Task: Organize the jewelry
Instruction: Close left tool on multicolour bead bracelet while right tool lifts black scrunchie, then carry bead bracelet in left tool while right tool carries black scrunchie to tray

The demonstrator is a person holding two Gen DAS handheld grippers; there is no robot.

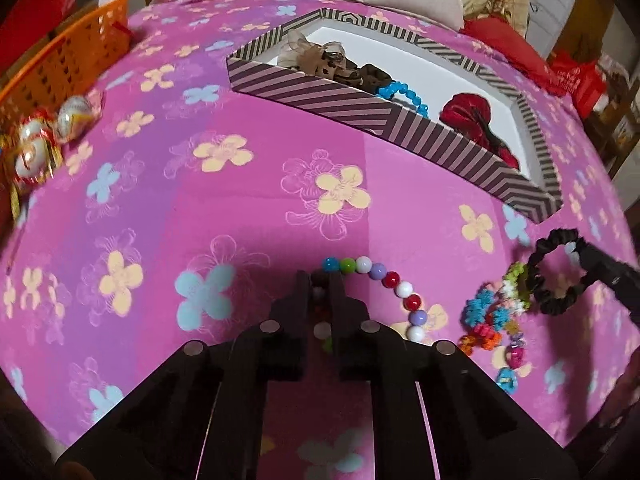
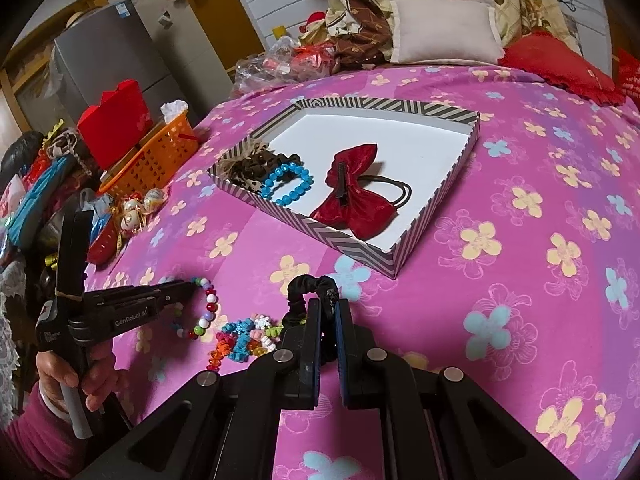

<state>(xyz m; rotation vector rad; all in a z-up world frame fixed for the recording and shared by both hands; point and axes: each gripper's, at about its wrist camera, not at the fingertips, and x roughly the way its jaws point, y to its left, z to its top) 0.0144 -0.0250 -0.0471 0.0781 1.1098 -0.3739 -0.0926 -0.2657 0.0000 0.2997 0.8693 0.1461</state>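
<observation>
Sitting inside one striped box (image 2: 394, 256): one red bow (image 2: 354, 196), one blue bracelet (image 2: 286, 184).

Pink floral bedspread (image 2: 520, 240), grey fridge (image 2: 104, 52)

left gripper (image 2: 192, 286): we see matte black plastic, white "GenRobot.AI" lettering, a grey handle.
right gripper (image 2: 328, 304): black fingers with blue inner pads, round silver pins.
sleeve (image 2: 36, 436): we see magenta knit.
</observation>
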